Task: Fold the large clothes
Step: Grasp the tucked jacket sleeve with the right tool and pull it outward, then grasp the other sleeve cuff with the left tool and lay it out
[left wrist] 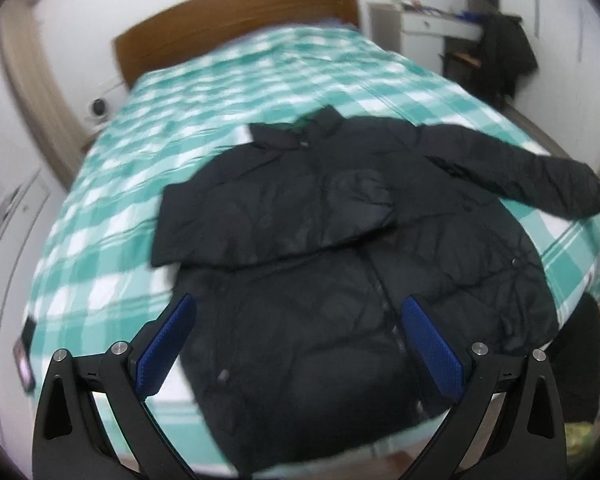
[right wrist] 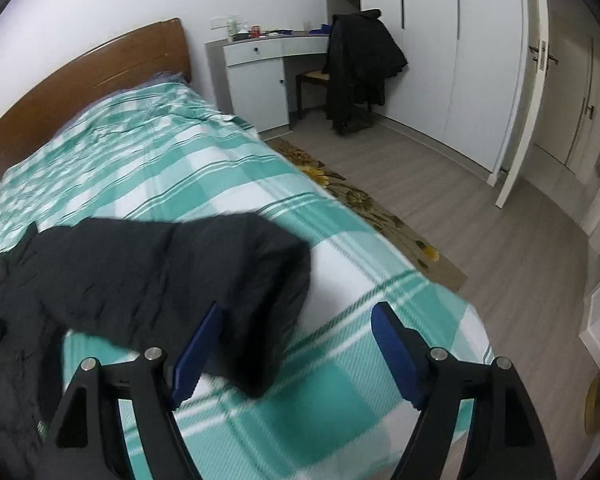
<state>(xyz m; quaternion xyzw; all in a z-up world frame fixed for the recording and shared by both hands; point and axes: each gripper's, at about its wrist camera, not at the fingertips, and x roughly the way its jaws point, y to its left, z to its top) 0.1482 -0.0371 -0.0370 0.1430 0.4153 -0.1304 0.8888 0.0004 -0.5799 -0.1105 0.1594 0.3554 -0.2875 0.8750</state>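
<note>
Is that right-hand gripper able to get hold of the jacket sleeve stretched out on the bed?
Probably yes. The right gripper is open, and the outstretched sleeve lies on the checked bedspread right ahead of its fingers, with nothing on top of it or in between.

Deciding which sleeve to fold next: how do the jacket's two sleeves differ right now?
The folded sleeve lies across the jacket chest; the outstretched sleeve points away from the body onto the checked bedspread. The right gripper hovers open at the outstretched cuff; the left gripper hangs open over the hem. Both sleeves are black and puffy.
</note>
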